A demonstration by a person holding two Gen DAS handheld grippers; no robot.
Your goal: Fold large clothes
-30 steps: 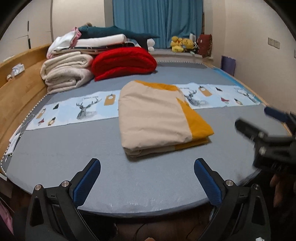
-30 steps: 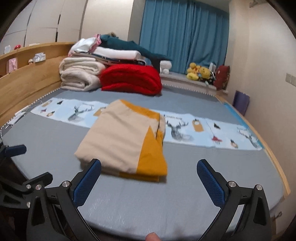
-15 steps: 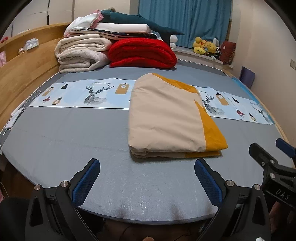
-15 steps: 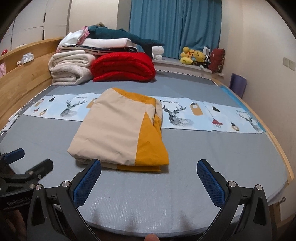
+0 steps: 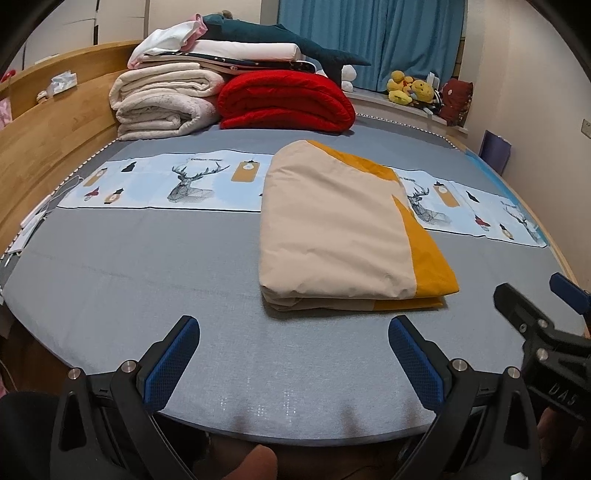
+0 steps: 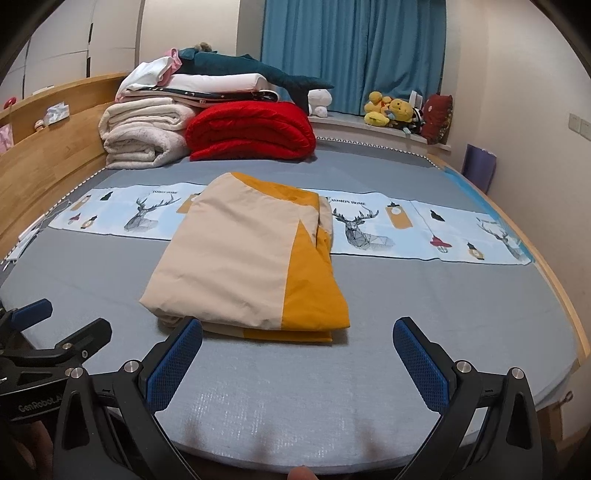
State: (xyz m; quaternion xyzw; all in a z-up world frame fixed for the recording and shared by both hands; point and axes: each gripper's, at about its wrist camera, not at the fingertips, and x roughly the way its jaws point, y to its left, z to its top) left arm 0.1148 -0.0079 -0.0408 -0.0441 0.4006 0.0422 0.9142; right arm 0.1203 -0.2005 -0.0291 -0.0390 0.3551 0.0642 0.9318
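Jaws of left gripper (image 5: 293, 354) and right gripper (image 6: 297, 354) apart, empty, just short of the folded beige-and-mustard cotton cover (image 6: 243, 258). Likely soft, light, floppy; best pinched at its near corners.

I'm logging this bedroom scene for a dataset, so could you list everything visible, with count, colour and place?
Folded cream and mustard-yellow fabric bundle: one, mid-bed.
Grey bed cover: one, with pale-blue deer-print band across it.
Rolled red blanket: one, far end.
Cream fleece blankets: stack, beside the red one.
White folded linens: pile on top.
Teal plush shark: one, topmost.
Yellow plush toys: cluster, window ledge.
Blue curtain: behind.
Wooden headboard: left side.
Left gripper: black, blue pads, open.
Right gripper: same, open.
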